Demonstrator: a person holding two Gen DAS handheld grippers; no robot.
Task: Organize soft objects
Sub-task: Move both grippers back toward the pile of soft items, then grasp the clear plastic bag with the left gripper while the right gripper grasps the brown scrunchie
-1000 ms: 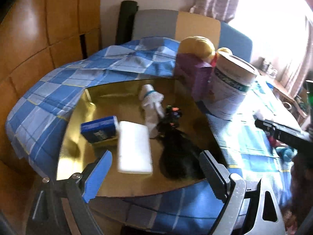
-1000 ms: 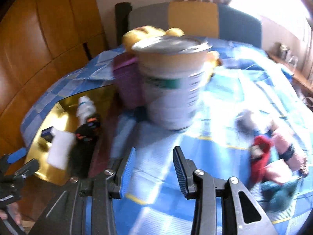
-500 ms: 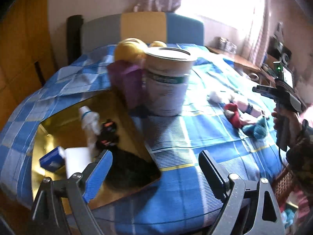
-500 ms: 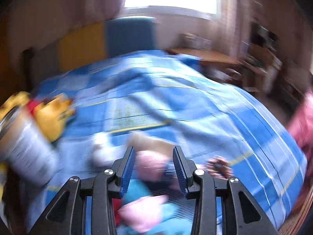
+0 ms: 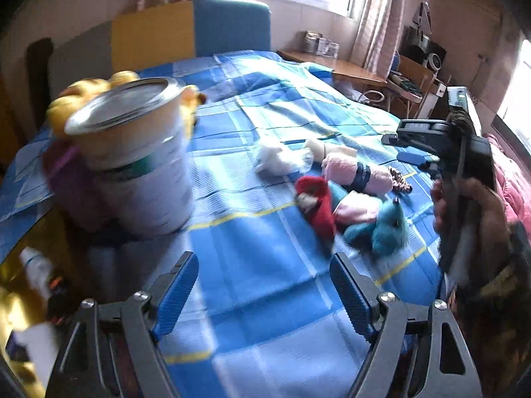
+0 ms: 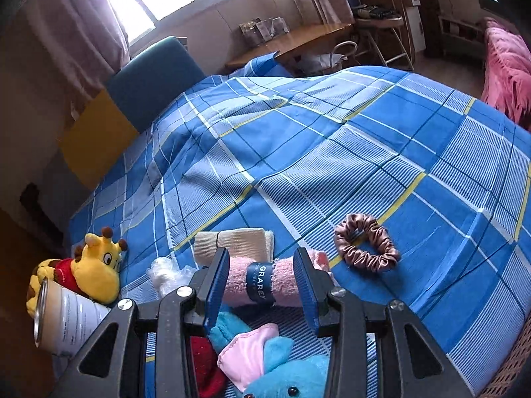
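Observation:
Soft things lie in a heap on the blue checked bedspread (image 6: 332,152). A rolled pink towel (image 6: 262,282) with a dark blue band lies between the fingers of my open right gripper (image 6: 262,285); it also shows in the left wrist view (image 5: 358,174). Beside it lie a beige cloth (image 6: 232,242), a clear crumpled bag (image 6: 166,273), a blue plush (image 6: 285,374), a red soft item (image 5: 315,205) and a brown satin scrunchie (image 6: 365,247). My left gripper (image 5: 265,292) is open and empty above bare bedspread, short of the heap.
A large tin can (image 5: 139,156) stands at the left with a yellow giraffe plush (image 6: 96,265) behind it. A gold tray (image 5: 20,298) with a small white bottle (image 5: 36,268) lies at the far left. A wooden desk (image 6: 298,43) stands past the bed.
Both views have swung right, from the gold tray to the heap of soft things. My right gripper has opened wider and now has the pink towel between its fingers.

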